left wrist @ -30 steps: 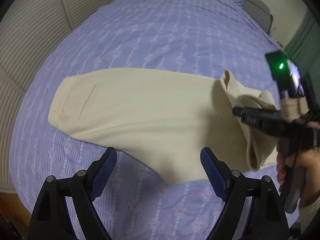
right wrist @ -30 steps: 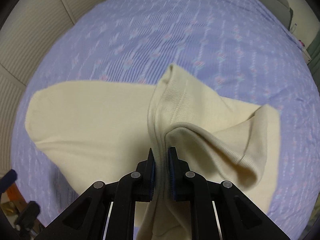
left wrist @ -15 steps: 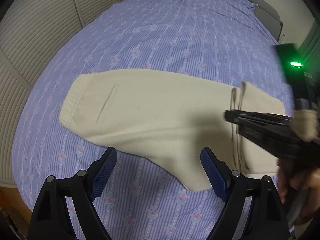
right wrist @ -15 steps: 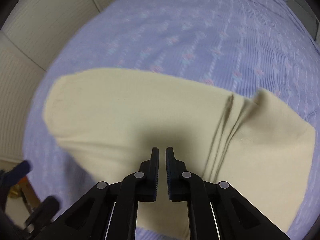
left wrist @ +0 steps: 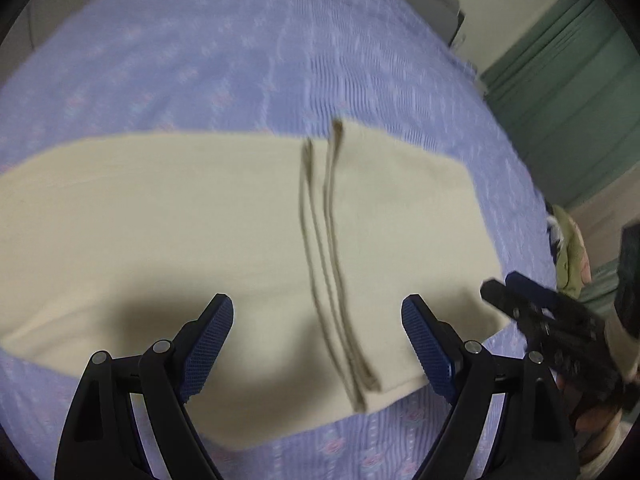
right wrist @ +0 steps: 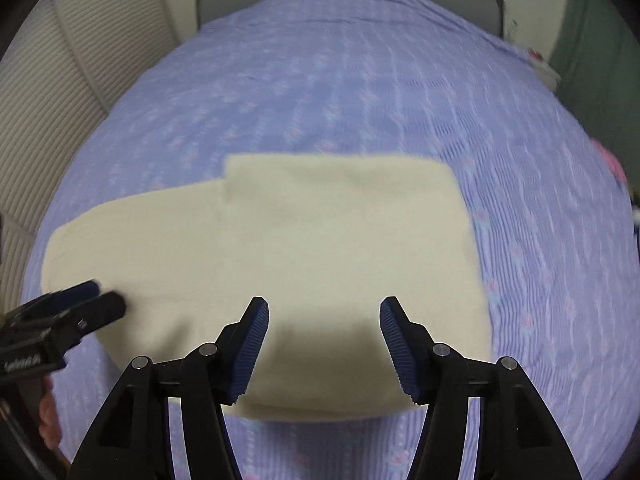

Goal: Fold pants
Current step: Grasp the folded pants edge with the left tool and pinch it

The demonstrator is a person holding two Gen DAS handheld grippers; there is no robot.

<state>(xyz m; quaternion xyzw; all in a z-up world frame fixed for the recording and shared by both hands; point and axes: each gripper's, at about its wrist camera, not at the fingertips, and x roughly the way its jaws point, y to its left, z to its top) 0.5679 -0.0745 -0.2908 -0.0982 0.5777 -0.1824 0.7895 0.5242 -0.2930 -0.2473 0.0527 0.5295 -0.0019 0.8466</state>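
Seen from the left wrist, the cream pants (left wrist: pixel 224 232) lay flat across the lilac flowered bedspread (left wrist: pixel 248 60), with the leg ends already turned back over the middle so that two ribbed cuffs (left wrist: pixel 332 264) ran side by side down the upper layer. The first fold therefore looked done, and the step in hand was the pause between folds. The left gripper (left wrist: pixel 318 344) hung just above the near edge of the cloth, pitched steeply down, its blue pads spread wide with nothing between them. At the right edge of this view the right gripper (left wrist: pixel 516 292) showed as a blurred black tool in a hand, beside the folded end and clear of the fabric. From the right wrist, the doubled part of the pants (right wrist: pixel 340 240) sat as a neat block, with the single layer of the waist end trailing off to the left. The right gripper (right wrist: pixel 322 344) also pointed steeply down over the near hem; its jaws had just been opening and stood apart, empty. The left gripper (right wrist: pixel 86 300) appeared at the lower left, over the waist end, too blurred to tell whether it touched it. The next move probably called for pinching one end, both layers together, and carrying it over the other without dragging the stack askew.
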